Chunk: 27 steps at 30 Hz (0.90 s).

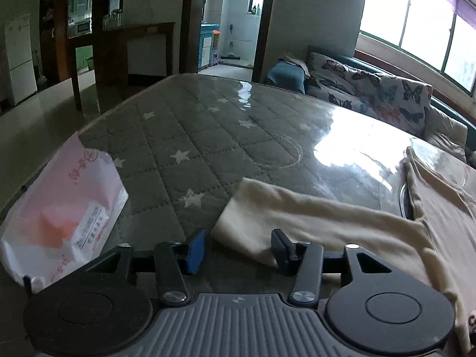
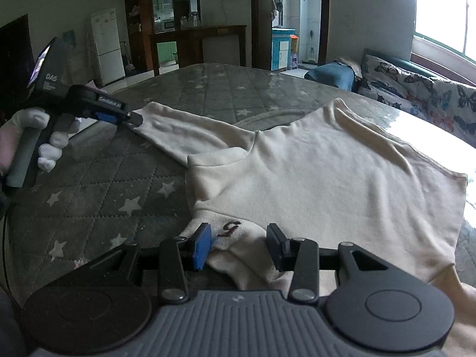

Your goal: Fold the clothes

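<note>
A cream sweater (image 2: 312,172) lies spread flat on the table, one sleeve (image 2: 184,134) stretched out to the left. In the right wrist view my right gripper (image 2: 239,245) is open, and a bunched edge of the sweater with a red mark (image 2: 229,228) lies between its fingers. My left gripper (image 1: 239,251) is open at the sleeve's cuff (image 1: 253,220), its right finger (image 1: 281,253) over the fabric. The right wrist view also shows the left gripper (image 2: 135,120) touching the cuff end, held by a white-gloved hand (image 2: 47,145).
The table (image 1: 190,136) has a grey quilted star cover under a glossy clear sheet. A pink and white plastic bag (image 1: 59,208) lies at its left edge. A sofa with butterfly cushions (image 1: 372,89) stands behind the right side, below bright windows.
</note>
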Tool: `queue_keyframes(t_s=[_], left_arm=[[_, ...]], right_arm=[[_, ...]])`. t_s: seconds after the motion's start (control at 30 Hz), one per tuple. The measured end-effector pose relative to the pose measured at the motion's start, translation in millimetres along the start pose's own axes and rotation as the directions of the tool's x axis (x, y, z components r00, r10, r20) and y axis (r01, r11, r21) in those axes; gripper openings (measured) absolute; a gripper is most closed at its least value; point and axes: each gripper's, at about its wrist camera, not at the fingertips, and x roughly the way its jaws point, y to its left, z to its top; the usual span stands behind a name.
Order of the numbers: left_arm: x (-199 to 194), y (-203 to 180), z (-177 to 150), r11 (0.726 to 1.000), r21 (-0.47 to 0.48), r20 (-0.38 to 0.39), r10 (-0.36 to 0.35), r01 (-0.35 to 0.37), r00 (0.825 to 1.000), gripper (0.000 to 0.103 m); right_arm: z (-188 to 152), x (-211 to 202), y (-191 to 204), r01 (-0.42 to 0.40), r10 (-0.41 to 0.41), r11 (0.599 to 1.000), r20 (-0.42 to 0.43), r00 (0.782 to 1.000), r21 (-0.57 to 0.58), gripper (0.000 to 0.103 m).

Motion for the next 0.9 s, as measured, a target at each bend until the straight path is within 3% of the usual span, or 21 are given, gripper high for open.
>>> queue_keyframes(t_s=[0.03,0.07,0.1,0.3,0.53,0.73,0.9], left_arm=[[1.6,-0.7,2.3,1.0,0.008,0.003,0.009,-0.009,1.0,0.02],[3.1,0.1,5.7,1.0,0.006,0.001,0.008,-0.008,1.0,0.012],[3.4,0.9,9.8,1.0,0.006,0.006,0.01,-0.01,1.0,0.011],[-8.4,2.2,34.1,0.997,0.032,0.129,0.059,-0.064,0.99,0.01],[21.0,-3.4,30.8,0.995,0.06,0.059,0.078,-0.082,0.995,0.01],[22.9,-14.0,50.3,0.994,0.089,0.087,0.061,-0.069,0.994,0.01],[10.5,-33.7,67.9,0.991,0.129,0.137,0.018,-0.036,0.99,0.01]], right_arm=[[0.5,0.2,0.9,0.002,-0.002,1.0,-0.001,1.0,-0.005,0.041],[0.5,0.0,1.3,0.002,-0.002,1.0,-0.002,1.0,-0.009,0.041],[0.4,-0.6,1.6,0.001,-0.001,1.0,-0.003,1.0,-0.012,0.041],[-2.3,-5.5,2.4,-0.011,0.011,1.0,-0.007,1.0,-0.026,0.041],[9.0,-9.8,0.6,-0.036,0.036,0.999,0.001,0.999,-0.024,0.042],[28.1,-0.7,10.4,-0.081,0.083,0.995,0.033,0.996,-0.057,0.042],[35.0,23.9,28.8,-0.137,0.138,0.987,0.008,0.99,-0.088,0.042]])
